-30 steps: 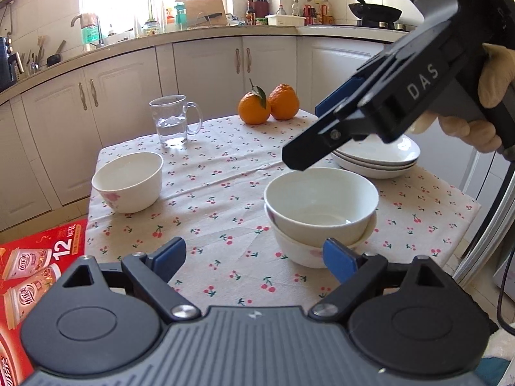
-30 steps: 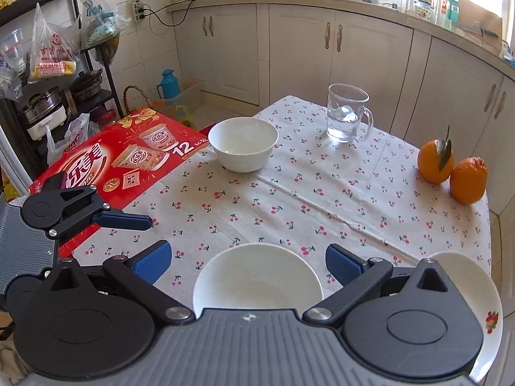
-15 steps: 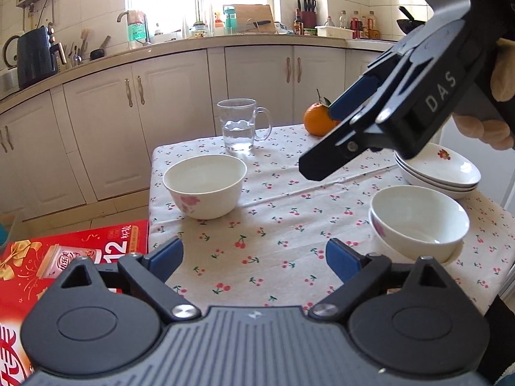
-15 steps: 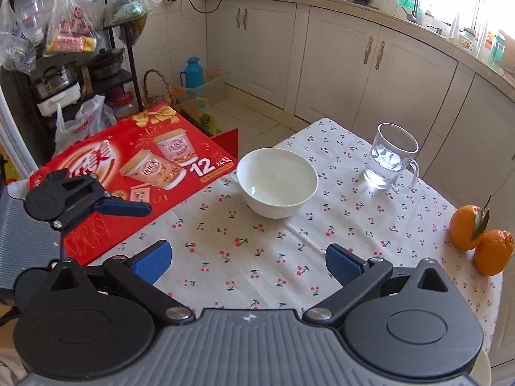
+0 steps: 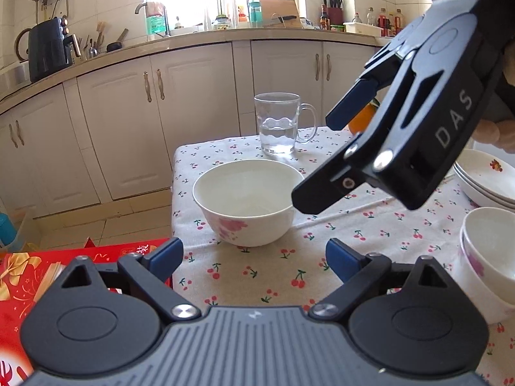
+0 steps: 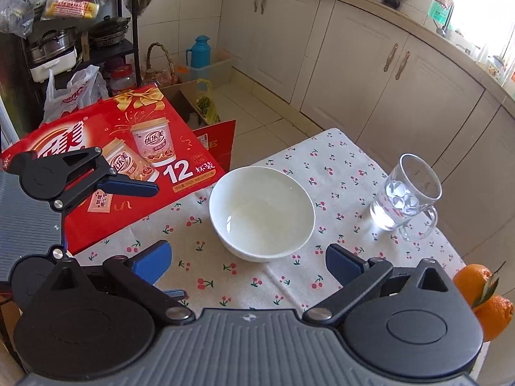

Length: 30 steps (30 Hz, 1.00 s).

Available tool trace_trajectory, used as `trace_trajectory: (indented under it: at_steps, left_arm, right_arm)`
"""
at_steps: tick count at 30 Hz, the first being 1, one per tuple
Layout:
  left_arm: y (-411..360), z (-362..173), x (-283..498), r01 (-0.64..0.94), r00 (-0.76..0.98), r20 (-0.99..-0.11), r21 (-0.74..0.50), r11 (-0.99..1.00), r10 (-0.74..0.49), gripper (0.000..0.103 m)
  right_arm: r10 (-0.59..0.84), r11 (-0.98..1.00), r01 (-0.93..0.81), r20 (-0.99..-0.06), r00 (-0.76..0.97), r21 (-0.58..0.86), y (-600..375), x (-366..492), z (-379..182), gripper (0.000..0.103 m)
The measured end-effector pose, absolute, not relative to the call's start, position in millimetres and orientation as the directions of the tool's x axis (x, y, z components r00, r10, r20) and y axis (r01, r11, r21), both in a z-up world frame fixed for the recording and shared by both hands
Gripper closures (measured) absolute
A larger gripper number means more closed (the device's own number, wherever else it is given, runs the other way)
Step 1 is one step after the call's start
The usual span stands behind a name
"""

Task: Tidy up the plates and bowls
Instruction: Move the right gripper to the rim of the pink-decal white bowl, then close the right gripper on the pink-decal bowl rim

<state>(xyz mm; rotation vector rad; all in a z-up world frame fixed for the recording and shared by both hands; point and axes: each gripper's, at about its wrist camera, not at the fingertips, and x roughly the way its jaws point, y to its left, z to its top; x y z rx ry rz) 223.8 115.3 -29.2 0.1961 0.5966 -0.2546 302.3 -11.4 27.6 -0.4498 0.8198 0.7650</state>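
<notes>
A lone white bowl [image 5: 248,199] with a pink flower print stands near the table's left end, empty. My left gripper [image 5: 254,255] is open just short of it, nothing between its pads. My right gripper [image 5: 322,157] hangs open above the bowl's right rim. In the right wrist view the same bowl [image 6: 260,212] lies straight ahead of the open right gripper [image 6: 248,259], and one of the left gripper's fingers [image 6: 128,186] reaches in from the left. Two nested bowls [image 5: 486,251] and a stack of plates [image 5: 489,177] sit at the right.
A glass mug [image 5: 278,125] holding water stands behind the bowl, with oranges [image 6: 486,302] further right. A red gift box [image 6: 128,148] lies beside the table's left edge. The cherry-print tablecloth [image 5: 322,234] ends just left of the bowl. Kitchen cabinets stand beyond.
Both grippers have swung left across the table, away from the nested bowls and plates. The lone bowl now sits centred and much closer in both views.
</notes>
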Motion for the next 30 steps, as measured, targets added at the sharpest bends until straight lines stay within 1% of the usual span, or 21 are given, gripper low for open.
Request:
trace_trajectory:
  at_steps: [10,16,20,22,26,28,30]
  left_arm:
    - [112,-42,250,0.266,0.805,-0.574,0.120,0.956,-0.152,0.008]
    - [108,-48,263,0.282,0.795,-0.585,0.116,0.953,-0.164,0.008]
    - [106,-49,268,0.284,0.795,-0.584,0.118,0.952,-0.165,0.009]
    - [105,-50,270,0.287,0.793,-0.586,0.118,0.950,-0.167,0.009]
    - [103,-51,273,0.297,0.792,-0.588,0.133,0.946,-0.166,0.010]
    - [102,-51,273,0.299,0.793,-0.586,0.134,0.945,-0.168,0.010]
    - [102,-51,273,0.298,0.795,-0.583,0.135,0.945,-0.167,0.010]
  right_arm:
    - [0.505,0.648,-0.758,-0.785,0.359,0.070,-14,360,4,0.001]
    - [0.507,0.660,-0.744,-0.793,0.338,0.104,-14,386,-9,0.003]
    - [0.519,0.653,-0.745,-0.797,0.309,0.137,-13,399,-18,0.012]
    - [0.523,0.652,-0.744,-0.798,0.299,0.148,-12,403,-22,0.014]
    - [0.530,0.644,-0.746,-0.803,0.273,0.172,-10,408,-30,0.022]
    - [0.534,0.640,-0.747,-0.803,0.265,0.179,-10,410,-33,0.024]
    - [0.539,0.638,-0.747,-0.801,0.259,0.187,-11,410,-35,0.028]
